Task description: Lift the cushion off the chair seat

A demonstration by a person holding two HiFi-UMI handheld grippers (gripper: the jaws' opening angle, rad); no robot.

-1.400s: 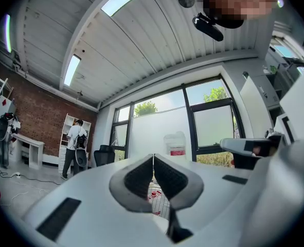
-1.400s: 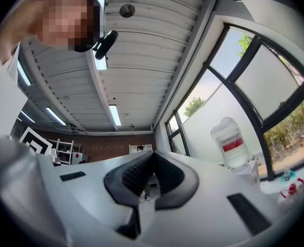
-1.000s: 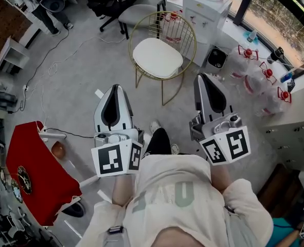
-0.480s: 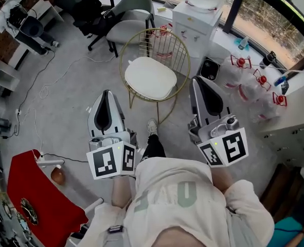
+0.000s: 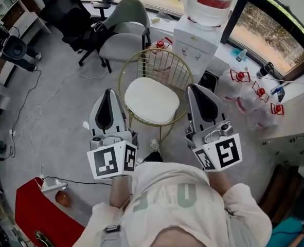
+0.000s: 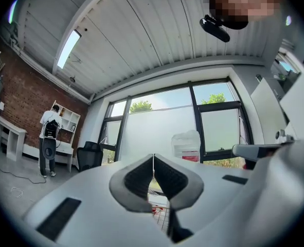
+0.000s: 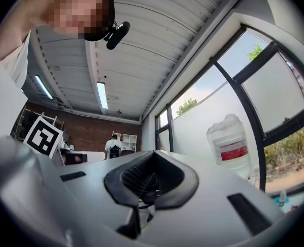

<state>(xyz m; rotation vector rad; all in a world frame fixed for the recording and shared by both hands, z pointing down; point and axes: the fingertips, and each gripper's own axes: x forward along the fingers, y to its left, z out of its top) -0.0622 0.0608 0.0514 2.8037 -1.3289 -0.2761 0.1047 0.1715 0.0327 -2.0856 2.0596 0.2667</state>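
Observation:
A white round cushion point(image 5: 152, 101) lies on the seat of a gold wire chair point(image 5: 159, 63), seen in the head view straight ahead of me. My left gripper point(image 5: 109, 92) hangs in the air just left of the seat, its jaws shut and empty. To the right of the seat my right gripper point(image 5: 193, 88) is held level with the other one, also shut with nothing in it. Neither touches the cushion or the chair. In the left gripper view the left gripper's point(image 6: 153, 159) pads meet in a thin line; the right gripper point(image 7: 152, 156) looks shut too in the right gripper view.
A water dispenser point(image 5: 195, 42) with a big bottle point(image 5: 208, 4) stands behind the chair. A grey chair point(image 5: 122, 35) and a black office chair point(image 5: 69, 12) stand at the back left. Water jugs point(image 5: 242, 84) sit on the right, cables point(image 5: 36, 109) and a red cloth point(image 5: 36, 217) on the left.
Both grippers and my view have moved forward toward the gold chair. The chair was ahead of the grippers; its seat now lies between them. Both stayed shut.

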